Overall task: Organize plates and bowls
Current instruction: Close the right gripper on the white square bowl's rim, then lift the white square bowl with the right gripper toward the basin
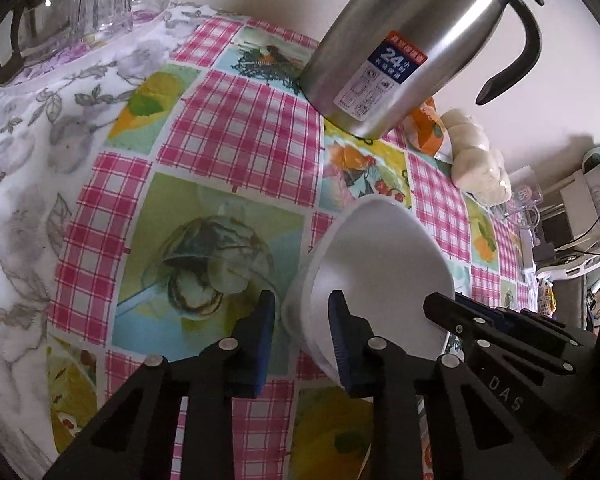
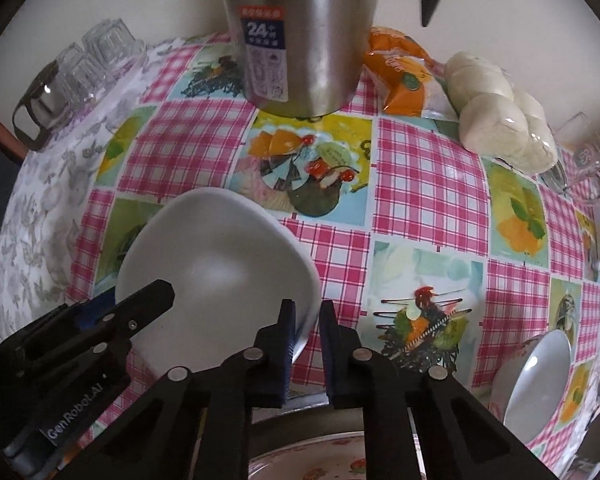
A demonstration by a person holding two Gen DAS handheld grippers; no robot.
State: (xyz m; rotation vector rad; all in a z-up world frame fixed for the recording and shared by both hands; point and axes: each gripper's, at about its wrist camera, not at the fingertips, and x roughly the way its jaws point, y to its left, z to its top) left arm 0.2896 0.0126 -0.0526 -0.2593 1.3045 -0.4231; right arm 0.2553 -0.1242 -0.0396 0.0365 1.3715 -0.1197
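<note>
white bowl [image 2: 220, 264] on the checked bench [image 2: 428, 176], near the steel flask [image 2: 300, 40]; left gripper [image 1: 304, 336] and right gripper [image 2: 305, 344] each clamp opposite rim edges.

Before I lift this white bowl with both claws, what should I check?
1. Right claw shut on the white bowl's rim: ok.
2. Left claw astride the opposite rim, both pads pressing: cannot tell.
3. Steel flask standing apart from the bowl: ok.
4. Bowl sitting level on the tablecloth: cannot tell.
5. Tablecloth bare between this bowl and the second bowl: ok.
</note>
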